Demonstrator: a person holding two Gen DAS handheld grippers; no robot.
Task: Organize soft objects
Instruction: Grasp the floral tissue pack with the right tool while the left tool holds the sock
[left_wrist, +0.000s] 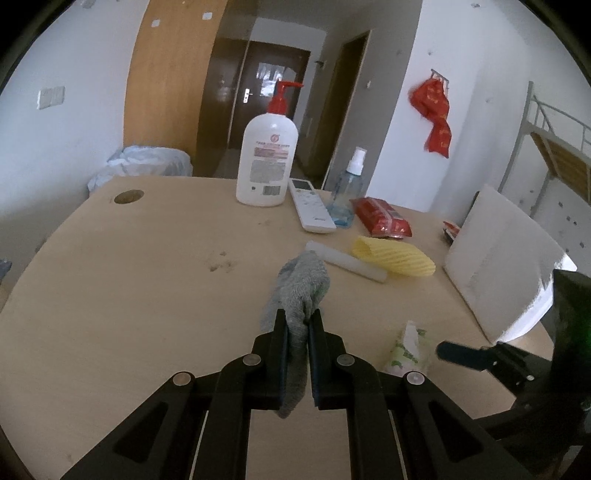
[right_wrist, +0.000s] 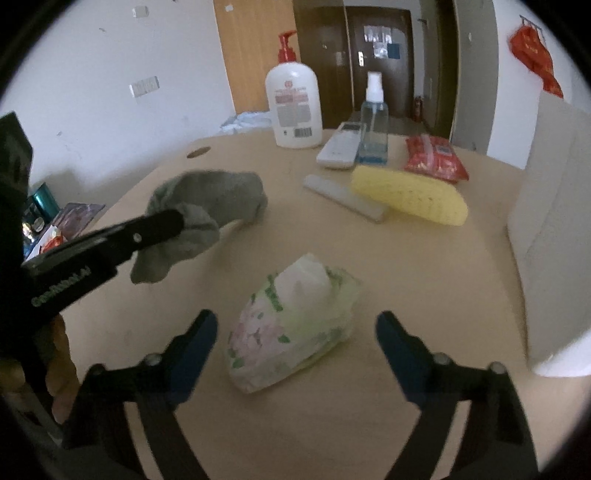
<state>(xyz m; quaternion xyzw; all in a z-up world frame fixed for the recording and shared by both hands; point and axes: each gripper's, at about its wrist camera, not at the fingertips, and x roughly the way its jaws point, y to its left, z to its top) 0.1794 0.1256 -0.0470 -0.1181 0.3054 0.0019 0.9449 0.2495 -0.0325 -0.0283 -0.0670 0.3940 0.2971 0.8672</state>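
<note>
Left wrist view: left gripper (left_wrist: 298, 325) clamped on nubbly grey sock (left_wrist: 301, 284); right gripper (right_wrist: 295, 328) agape.

Both views are dim and flat, lit by soft daylight with no glare. Fisheye bending curves the desk (left_wrist: 129, 295) edge and walls, and black corners ring each picture. The left wrist view is fairly sharp. The right wrist view is smeared: the tissue pack (right_wrist: 291, 325) between its tongs looks blurred.
</note>
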